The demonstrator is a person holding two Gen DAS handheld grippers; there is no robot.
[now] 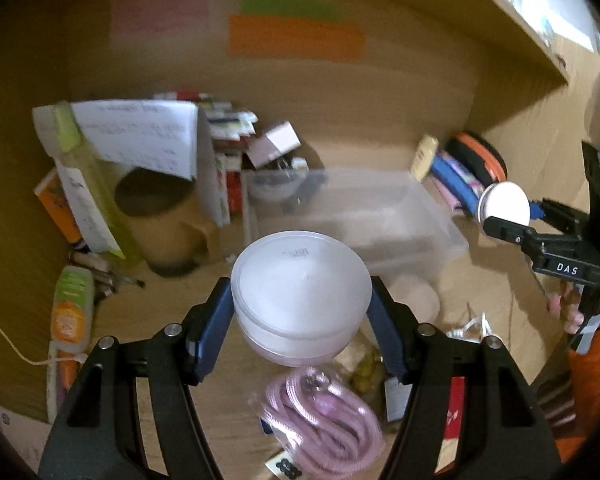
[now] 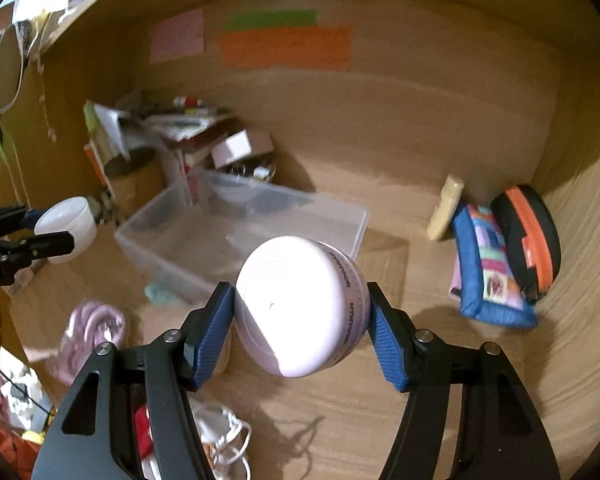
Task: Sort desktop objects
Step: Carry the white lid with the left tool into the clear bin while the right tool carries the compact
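A frosted white round tub (image 1: 300, 296) with a lid hangs above the wooden desk, and my left gripper (image 1: 301, 322) is shut on it, blue pads pressing both sides. In the right wrist view a pale pink round jar (image 2: 300, 308) with dark lettering on its rim is tilted on its side, with my right gripper (image 2: 301, 322) shut on it. Each gripper shows in the other's view: the right gripper (image 1: 504, 216) with the jar (image 1: 505, 203) at the right edge, the left gripper (image 2: 54, 236) with the tub (image 2: 66, 226) at the left edge. A clear plastic bin (image 1: 352, 216) (image 2: 244, 228) sits on the desk behind both.
A coiled pink cord (image 1: 324, 420) (image 2: 90, 330) and a white cable (image 2: 224, 436) lie on the desk near me. Books, papers and a cardboard cup (image 1: 172, 216) crowd the back left. A blue patchwork pouch (image 2: 488, 272) and a black-orange case (image 2: 528, 240) lean at the right wall.
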